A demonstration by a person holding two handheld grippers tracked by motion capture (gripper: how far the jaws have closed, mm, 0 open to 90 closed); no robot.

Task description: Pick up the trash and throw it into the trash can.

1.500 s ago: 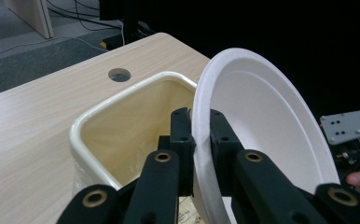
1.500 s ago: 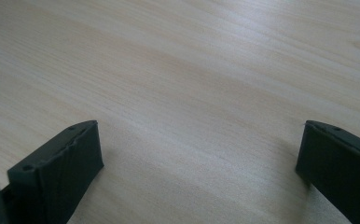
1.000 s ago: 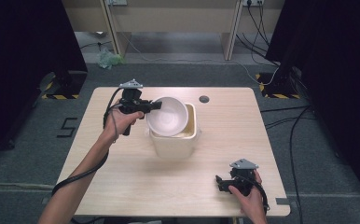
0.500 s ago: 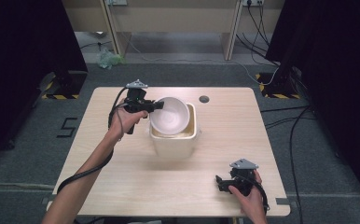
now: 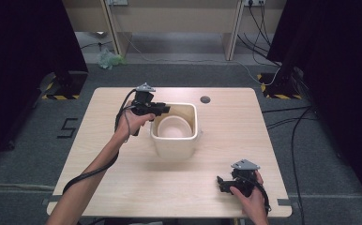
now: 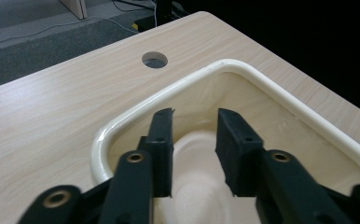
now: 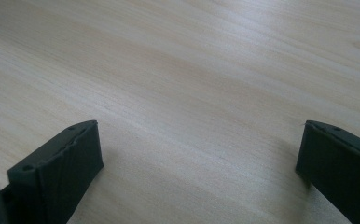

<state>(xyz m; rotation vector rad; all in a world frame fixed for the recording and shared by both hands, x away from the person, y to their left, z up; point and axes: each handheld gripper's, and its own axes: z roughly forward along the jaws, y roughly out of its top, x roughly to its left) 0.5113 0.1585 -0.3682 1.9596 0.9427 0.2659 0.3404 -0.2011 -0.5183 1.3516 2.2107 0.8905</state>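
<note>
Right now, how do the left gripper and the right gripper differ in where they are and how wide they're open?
The left gripper hovers over the near-left rim of the cream bin, jaws slightly apart with nothing between them; the right gripper sits low near the table's front right corner, jaws spread wide over bare wood. Both are black, hand-held and empty.

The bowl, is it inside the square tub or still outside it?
Inside. The bowl sits down in the cream tub, below its rim, and the left gripper shows its jaws apart above it, holding nothing.

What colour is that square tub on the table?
Cream, glossy; the tub shows best in the left gripper view.
</note>
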